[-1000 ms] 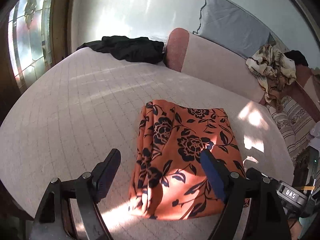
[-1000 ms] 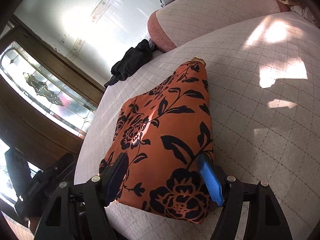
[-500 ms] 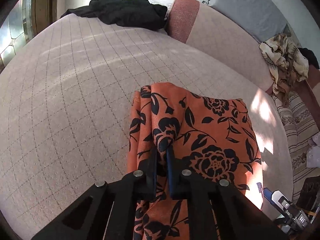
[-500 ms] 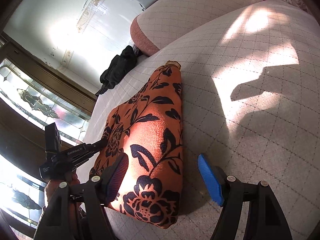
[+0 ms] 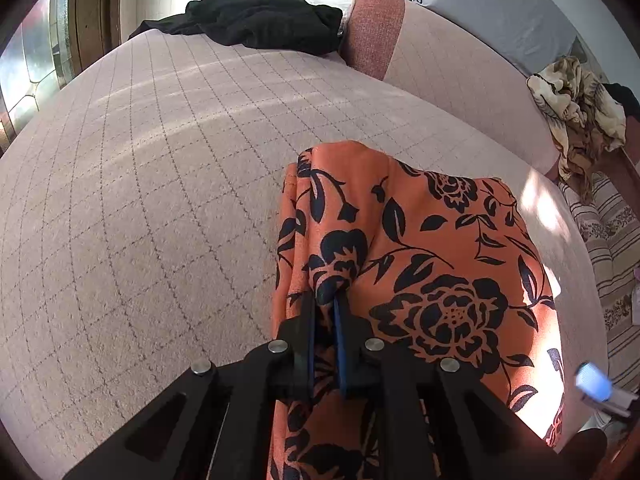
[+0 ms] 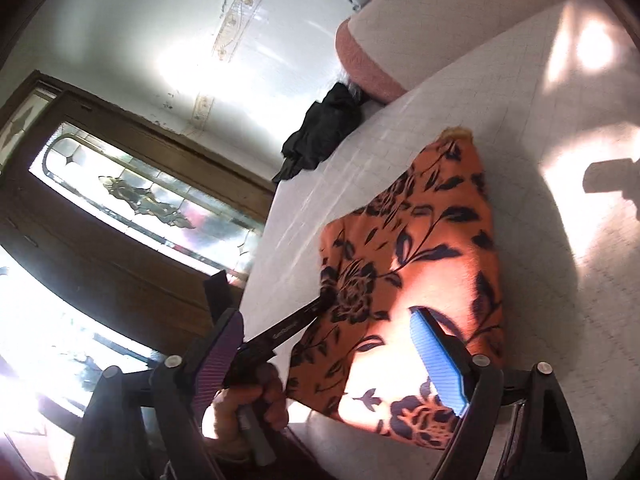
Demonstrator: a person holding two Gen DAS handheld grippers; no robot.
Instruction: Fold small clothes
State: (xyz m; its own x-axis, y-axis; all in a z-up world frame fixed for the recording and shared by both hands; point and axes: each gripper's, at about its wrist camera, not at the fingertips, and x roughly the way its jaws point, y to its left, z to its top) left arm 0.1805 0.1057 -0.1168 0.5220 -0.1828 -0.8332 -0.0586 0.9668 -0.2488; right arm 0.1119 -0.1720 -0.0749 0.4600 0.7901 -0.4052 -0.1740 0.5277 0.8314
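One black garment (image 5: 260,20) lies far left on the bed (image 5: 120,200). One orange floral cloth (image 5: 420,248) lies mid-bed, a raised fold pinched in the left gripper (image 5: 325,308). The right gripper (image 6: 324,360) hangs spread, holding nothing.

An orange cloth (image 5: 432,264) printed with black flowers and leaves lies folded on a pale checked bed, sunlight falling across its near end. Its left edge is bunched into narrow pleats and lifted slightly, pinched between the closed fingers of the left claw (image 5: 325,304). From the right wrist view the cloth (image 6: 420,264) shows as a rough rectangle with a raised far corner, its near edge bright in the sun; one near corner hangs at the bed's edge.
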